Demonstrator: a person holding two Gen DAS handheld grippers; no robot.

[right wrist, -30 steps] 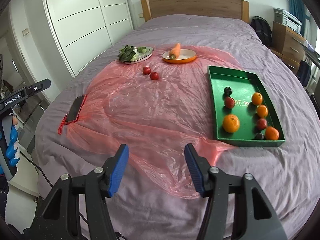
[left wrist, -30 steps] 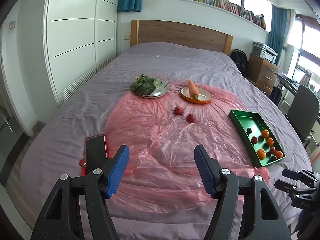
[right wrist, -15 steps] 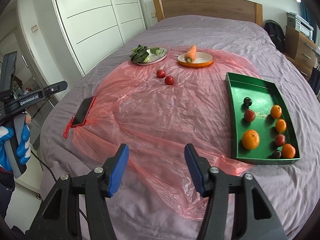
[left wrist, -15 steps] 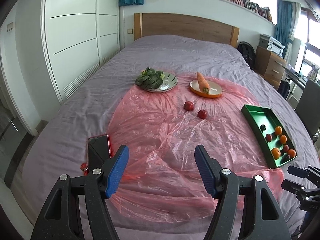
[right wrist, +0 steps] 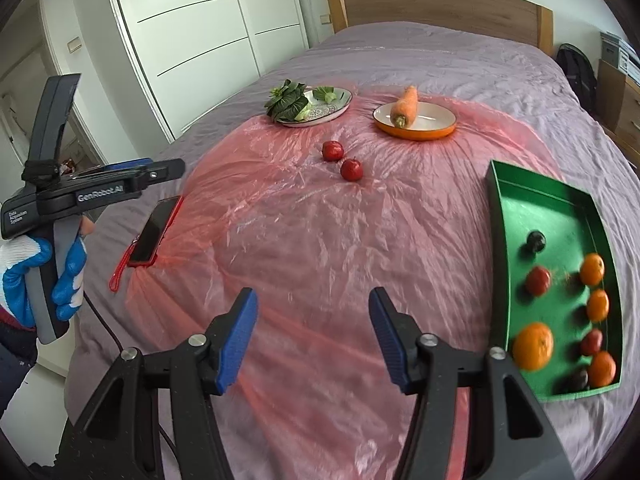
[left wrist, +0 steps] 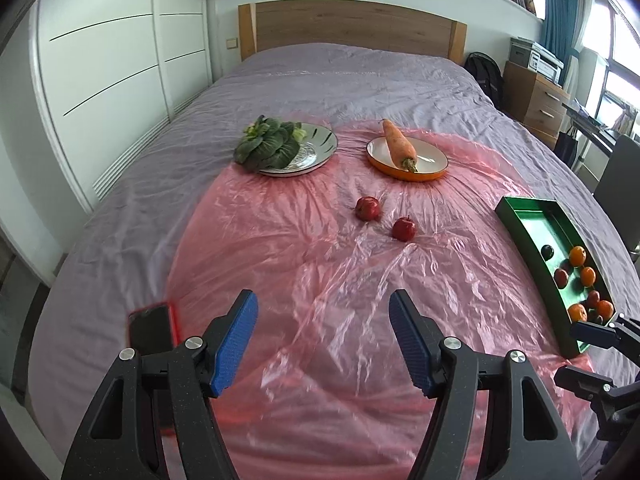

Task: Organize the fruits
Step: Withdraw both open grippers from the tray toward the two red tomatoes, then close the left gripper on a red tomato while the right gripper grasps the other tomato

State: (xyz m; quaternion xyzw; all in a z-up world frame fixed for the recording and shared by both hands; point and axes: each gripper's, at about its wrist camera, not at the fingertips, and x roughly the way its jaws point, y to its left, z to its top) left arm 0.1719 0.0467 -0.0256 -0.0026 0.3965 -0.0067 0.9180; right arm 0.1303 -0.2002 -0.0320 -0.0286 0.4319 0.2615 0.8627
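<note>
Two small red fruits (left wrist: 368,208) (left wrist: 404,229) lie side by side on a pink plastic sheet (left wrist: 320,264) spread over the bed; they also show in the right wrist view (right wrist: 333,151) (right wrist: 351,169). A green tray (right wrist: 520,208) at the right holds several oranges and small red and dark fruits; it shows in the left wrist view too (left wrist: 532,236). My left gripper (left wrist: 323,336) is open and empty above the near part of the sheet. My right gripper (right wrist: 313,334) is open and empty, left of the tray.
A silver plate with leafy greens (left wrist: 276,148) and an orange plate with a carrot (left wrist: 404,152) stand beyond the red fruits. A phone in a red case (left wrist: 150,330) lies at the sheet's left edge. Wardrobe at left, headboard behind, dresser at right.
Both grippers have moved forward over the bed toward the fruits, so the plates, red fruits and tray look nearer. Both stay open.
</note>
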